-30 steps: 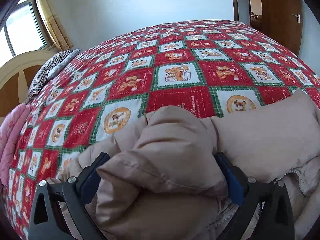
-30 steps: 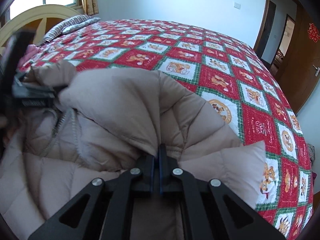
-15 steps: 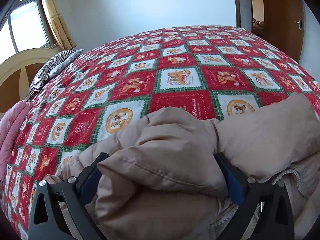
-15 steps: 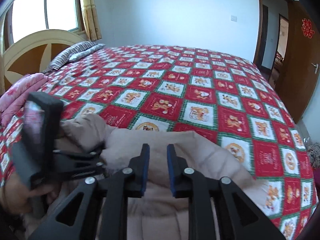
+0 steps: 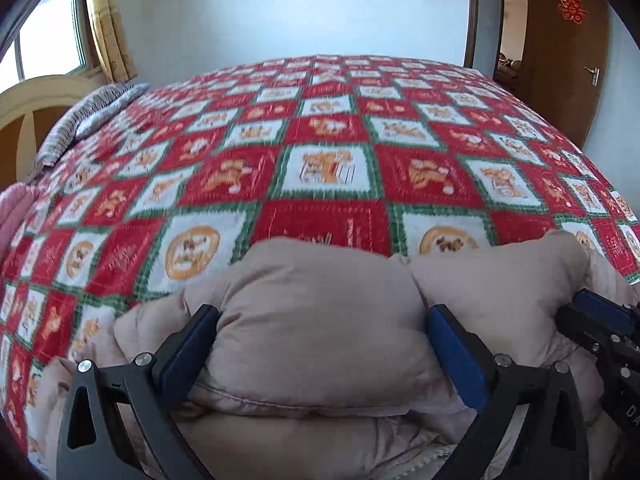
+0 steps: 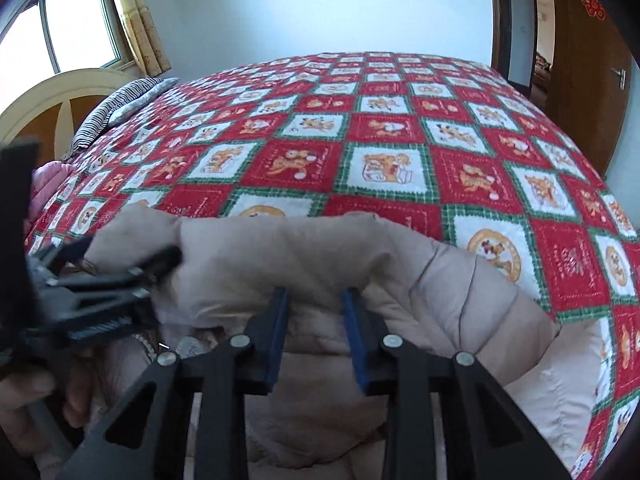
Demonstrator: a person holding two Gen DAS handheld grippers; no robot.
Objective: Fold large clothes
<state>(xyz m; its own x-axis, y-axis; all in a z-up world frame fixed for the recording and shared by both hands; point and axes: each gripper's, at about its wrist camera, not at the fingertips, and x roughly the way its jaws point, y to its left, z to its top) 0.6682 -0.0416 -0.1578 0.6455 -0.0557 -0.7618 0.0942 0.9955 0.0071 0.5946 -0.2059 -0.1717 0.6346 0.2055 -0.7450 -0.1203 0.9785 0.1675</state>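
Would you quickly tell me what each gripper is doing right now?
Left gripper: wide apart, fingers around a puffy fold of the beige jacket; grip cannot be told.
Right gripper: open, fingers against the jacket.

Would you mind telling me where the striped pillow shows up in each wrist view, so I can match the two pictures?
Left wrist: the striped pillow lies at the far left, beside the curved headboard.
Right wrist: the striped pillow again sits upper left, by the headboard.
Shared landmark: the beige padded jacket on the red checked bedspread, low in both views.
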